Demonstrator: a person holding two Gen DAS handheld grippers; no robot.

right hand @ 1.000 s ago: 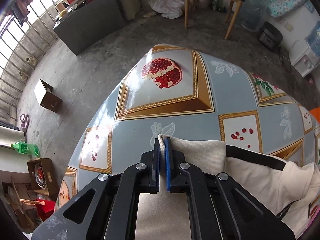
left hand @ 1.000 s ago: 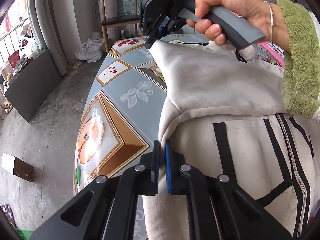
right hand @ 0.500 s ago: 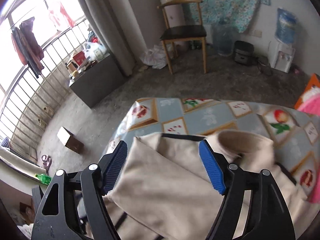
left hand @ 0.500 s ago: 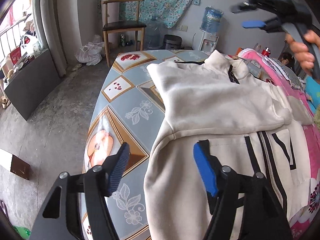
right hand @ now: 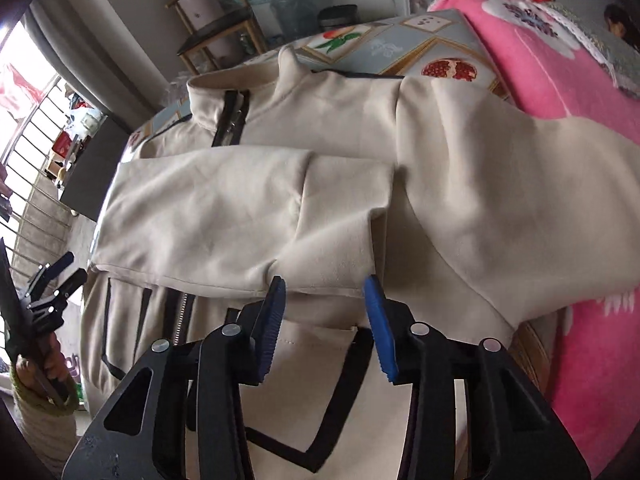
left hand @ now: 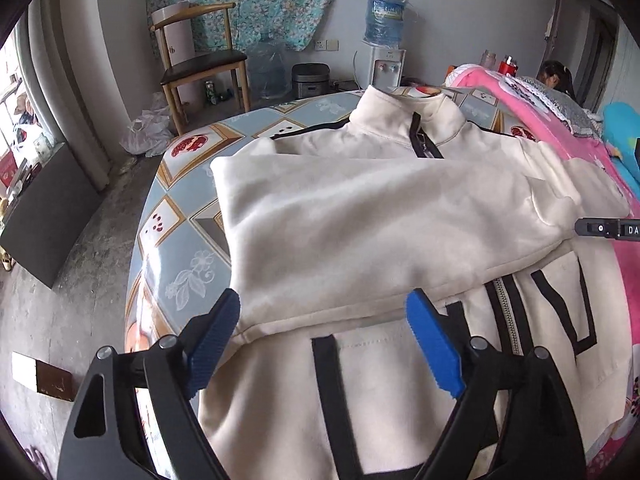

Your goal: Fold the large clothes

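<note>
Both claws let go: left claw [left hand: 322,340] and right claw [right hand: 324,328] gaped empty above jacket [left hand: 380,216]. Sleeve [right hand: 224,216] lay folded across chest; other sleeve likely next.

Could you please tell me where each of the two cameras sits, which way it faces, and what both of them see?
Left wrist: on the left gripper, above the jacket's hem side, facing its collar and the chair; only its own open fingers show.
Right wrist: on the right gripper, above the folded sleeve, facing the collar; the left hand shows at left.
Shared: jacket, folded sleeve, table, pink blanket.
</note>
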